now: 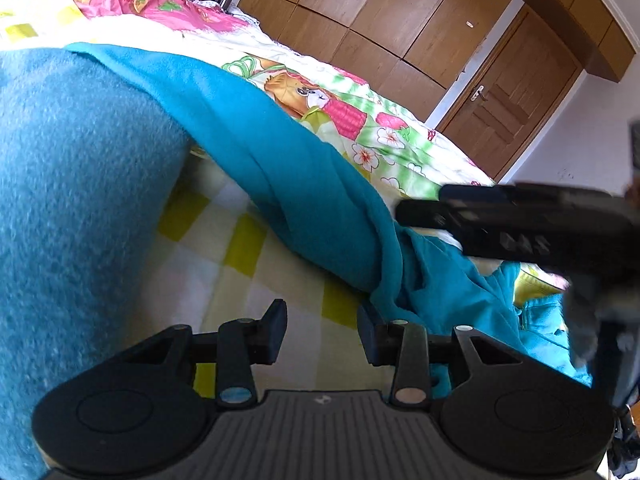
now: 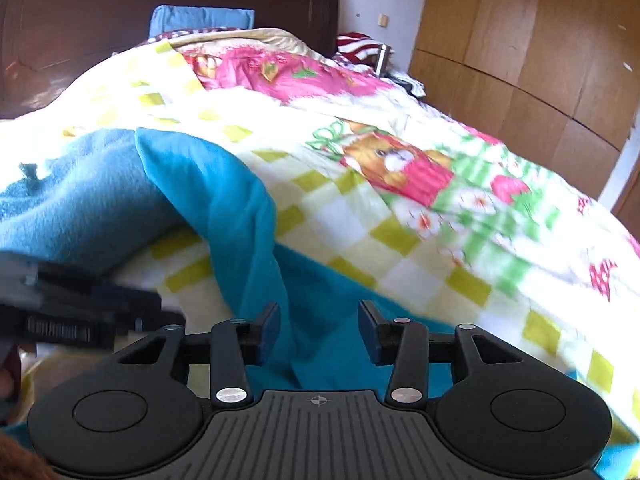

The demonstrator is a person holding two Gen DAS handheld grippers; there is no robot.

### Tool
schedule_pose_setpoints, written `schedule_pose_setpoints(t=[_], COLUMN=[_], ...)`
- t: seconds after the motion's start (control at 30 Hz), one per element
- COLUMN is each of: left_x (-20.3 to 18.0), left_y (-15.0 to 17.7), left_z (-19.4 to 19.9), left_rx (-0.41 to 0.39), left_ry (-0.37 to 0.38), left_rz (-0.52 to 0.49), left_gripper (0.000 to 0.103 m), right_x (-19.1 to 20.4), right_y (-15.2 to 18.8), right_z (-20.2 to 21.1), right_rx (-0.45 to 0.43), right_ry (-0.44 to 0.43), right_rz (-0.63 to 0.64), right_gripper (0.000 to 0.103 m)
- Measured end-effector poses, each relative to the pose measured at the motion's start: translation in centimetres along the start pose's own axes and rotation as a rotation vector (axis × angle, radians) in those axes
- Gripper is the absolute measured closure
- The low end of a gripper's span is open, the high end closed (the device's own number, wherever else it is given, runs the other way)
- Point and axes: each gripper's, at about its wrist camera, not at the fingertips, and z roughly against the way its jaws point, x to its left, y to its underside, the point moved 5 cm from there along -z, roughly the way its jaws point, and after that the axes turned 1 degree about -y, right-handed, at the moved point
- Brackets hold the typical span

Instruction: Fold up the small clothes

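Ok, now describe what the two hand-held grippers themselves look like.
Both match. The left hand-held gripper is matte black: a ribbed grey-black centre plate with a small crosshair mark, a round disc housing on each side, and two linkage bars with silver rivets leading to flat, dark blue-tinged fingers. The right hand-held gripper has the same build. No cables or sleeves are visible.

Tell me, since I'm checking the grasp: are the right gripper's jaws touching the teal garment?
Cannot tell. In the right wrist view the right gripper stands open with the teal garment between its jaws, contact unclear.
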Motion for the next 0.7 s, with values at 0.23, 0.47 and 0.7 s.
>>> schedule_pose_setpoints(t=[0.23,0.47,0.7], left_x=[-0.4,-0.5,-0.8], left_y=[1.2,1.4,1.3], left_z=[-0.4,-0.5,-0.4], left_rx=[-0.011,-0.019,-0.031], left_ry=[0.035,0.015,-0.040], left_rz=[-0.057,-0.081,-0.106], left_gripper=[0.052,0.052,0.052], right_x=[-0.6,1.7,0.8], right_y=[-3.4,-3.5,-4.2], right_z=[-8.3,-10.9,-8.8], right_rx=[0.174,0.266,0.119], right_ry=[-0.085,-0.248,-0.214], right_rz=[-0.178,-0.348,-0.428], right_gripper=[0.065,0.089,0.098])
